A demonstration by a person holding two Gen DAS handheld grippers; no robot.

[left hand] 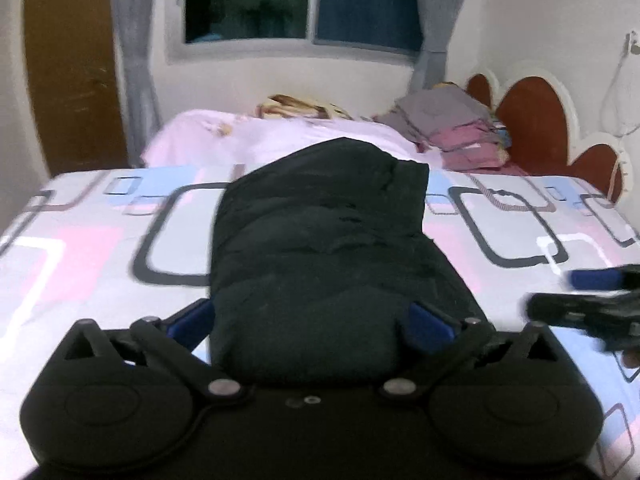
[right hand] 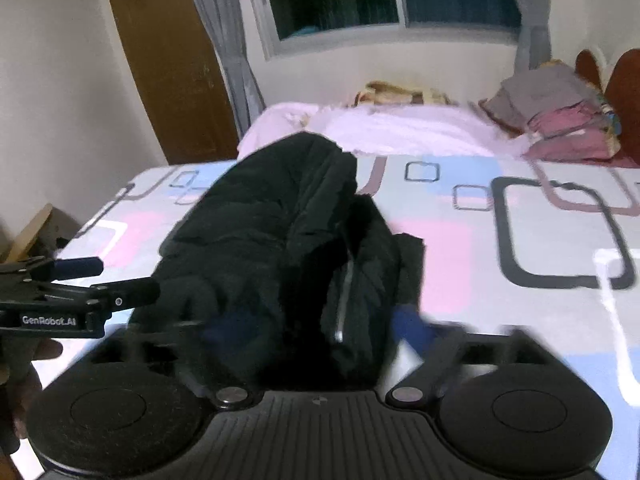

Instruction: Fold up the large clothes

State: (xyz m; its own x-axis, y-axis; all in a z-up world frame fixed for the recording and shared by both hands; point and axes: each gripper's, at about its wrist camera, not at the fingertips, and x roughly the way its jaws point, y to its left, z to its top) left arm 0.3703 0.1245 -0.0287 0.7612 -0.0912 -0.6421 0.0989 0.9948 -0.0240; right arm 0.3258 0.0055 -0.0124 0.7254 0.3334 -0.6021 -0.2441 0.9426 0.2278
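A black padded jacket [left hand: 324,248] lies folded in a long bundle on the patterned bed sheet [left hand: 88,248]. My left gripper [left hand: 310,320] stands wide, its blue pads on either side of the bundle's near end. In the right wrist view the jacket [right hand: 272,240] shows a zipper along its right fold. My right gripper [right hand: 320,326] also stands wide around the jacket's near end. The right gripper shows at the right edge of the left wrist view [left hand: 592,304]. The left gripper shows at the left edge of the right wrist view [right hand: 72,292].
A pale pink blanket [left hand: 256,136] and a stack of folded grey and maroon clothes [left hand: 460,132] lie at the far side of the bed. A red headboard [left hand: 536,120] stands at right. A brown door [left hand: 68,68] and a curtained window [left hand: 304,0] are behind.
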